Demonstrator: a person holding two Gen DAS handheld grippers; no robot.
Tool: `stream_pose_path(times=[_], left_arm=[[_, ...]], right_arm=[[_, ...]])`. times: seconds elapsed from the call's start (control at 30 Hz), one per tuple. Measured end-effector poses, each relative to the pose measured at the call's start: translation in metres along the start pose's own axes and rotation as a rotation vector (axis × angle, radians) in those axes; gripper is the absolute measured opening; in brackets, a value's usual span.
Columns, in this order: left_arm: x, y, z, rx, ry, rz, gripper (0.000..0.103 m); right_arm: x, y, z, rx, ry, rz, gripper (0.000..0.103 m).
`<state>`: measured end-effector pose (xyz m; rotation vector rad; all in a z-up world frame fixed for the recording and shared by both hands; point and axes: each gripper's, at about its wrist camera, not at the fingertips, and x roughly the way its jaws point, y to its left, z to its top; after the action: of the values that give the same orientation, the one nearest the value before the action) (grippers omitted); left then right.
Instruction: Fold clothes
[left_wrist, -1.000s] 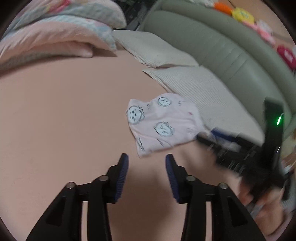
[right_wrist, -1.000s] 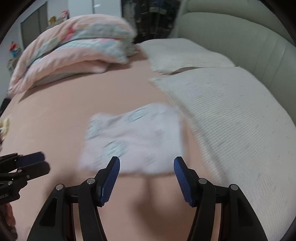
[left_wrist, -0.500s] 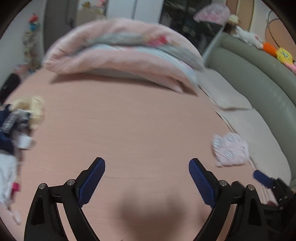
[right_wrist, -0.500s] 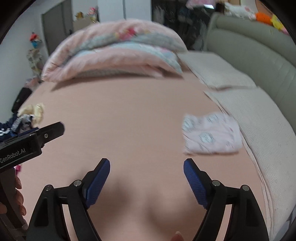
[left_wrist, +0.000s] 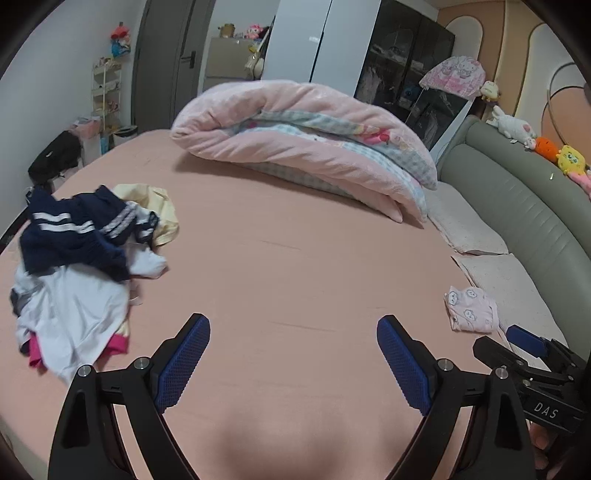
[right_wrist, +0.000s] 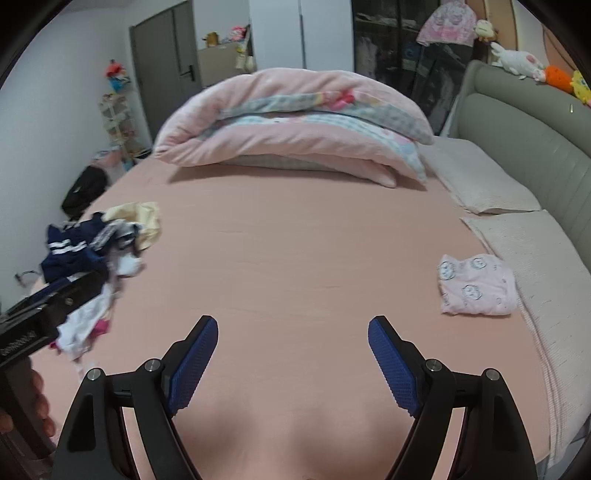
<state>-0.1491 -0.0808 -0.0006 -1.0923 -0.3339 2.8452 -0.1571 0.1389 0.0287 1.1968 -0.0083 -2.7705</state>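
From the left wrist, the left gripper (left_wrist: 293, 354) stands with its jaws spread wide over bare pink sheet (left_wrist: 295, 266), having just been opening, nothing between them. At lower right this view alone catches the right gripper (left_wrist: 524, 341) from the side (blue pad tip and black frame). The folded pink garment (left_wrist: 469, 308) lies at the right, beside the white pillow (left_wrist: 506, 280). A pile of unfolded clothes (left_wrist: 77, 269) sits at the left, well apart from it.

From the right wrist, the right gripper (right_wrist: 291, 350) is likewise wide and empty, its jaws just opened. The left gripper's black body (right_wrist: 44, 314) crosses the lower part of the pile (right_wrist: 99, 258). The folded garment (right_wrist: 476, 284) touches the pillow's edge (right_wrist: 535, 258). A rolled duvet (right_wrist: 291, 125) lies at the far side.
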Motion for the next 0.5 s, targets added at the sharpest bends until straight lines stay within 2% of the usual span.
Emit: stream_pose_path(times=[0.07, 0.23, 0.3, 0.4, 0.5], left_arm=[[-0.018, 0.003, -0.011, -0.004, -0.016, -0.007, 0.092], [-0.042, 0.010, -0.040, -0.040, 0.007, 0.015, 0.092], [-0.049, 0.010, -0.050, -0.046, 0.009, 0.020, 0.092], [-0.061, 0.002, -0.060, -0.018, -0.001, 0.013, 0.092], [-0.076, -0.013, -0.066, 0.027, -0.022, 0.035, 0.092]], right_arm=[[-0.014, 0.010, -0.009, -0.019, -0.006, 0.003, 0.083], [-0.048, 0.022, -0.033, -0.022, -0.017, 0.006, 0.083], [-0.056, 0.023, -0.042, -0.041, -0.019, -0.017, 0.083], [-0.063, 0.028, -0.058, -0.084, -0.012, -0.067, 0.083], [-0.067, 0.029, -0.072, -0.089, 0.023, -0.043, 0.083]])
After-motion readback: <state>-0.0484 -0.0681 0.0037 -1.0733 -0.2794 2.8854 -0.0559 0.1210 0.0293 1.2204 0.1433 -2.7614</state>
